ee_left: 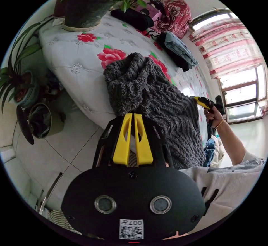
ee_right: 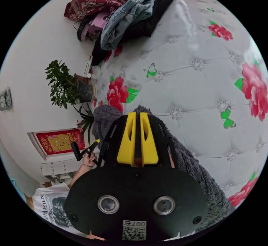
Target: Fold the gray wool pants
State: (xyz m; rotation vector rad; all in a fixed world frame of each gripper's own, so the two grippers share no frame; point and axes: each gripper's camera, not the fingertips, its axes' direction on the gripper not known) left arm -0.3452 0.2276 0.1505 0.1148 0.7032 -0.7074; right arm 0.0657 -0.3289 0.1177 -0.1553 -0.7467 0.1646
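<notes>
The fuzzy dark gray wool pants (ee_left: 156, 100) are spread over the edge of the white tufted bed cover printed with red flowers (ee_left: 83, 61), which serves as the landmark here. Nearest in the left gripper view, the left gripper (ee_left: 133, 116) with its yellow jaws is seen drawn together on one edge of the pants, the fabric being pinched at the jaw tips. In the right gripper view, the right gripper (ee_right: 137, 114) is likewise closed, its yellow jaws nearly touching and clamped on the pants' edge where the cloth (ee_right: 195, 167) hangs off the side of the bed cover. The right gripper (ee_left: 205, 102) is also seen at the far edge of the pants in the left gripper view, held by a person's hand (ee_left: 213, 116). Farther back on the bed cover, folded blue jeans (ee_left: 178, 47) are laid on dark clothing, and a dark red flowered quilt (ee_left: 174, 14) is piled beyond them. At the bed cover's far corner a potted green plant (ee_left: 86, 5) is placed.
</notes>
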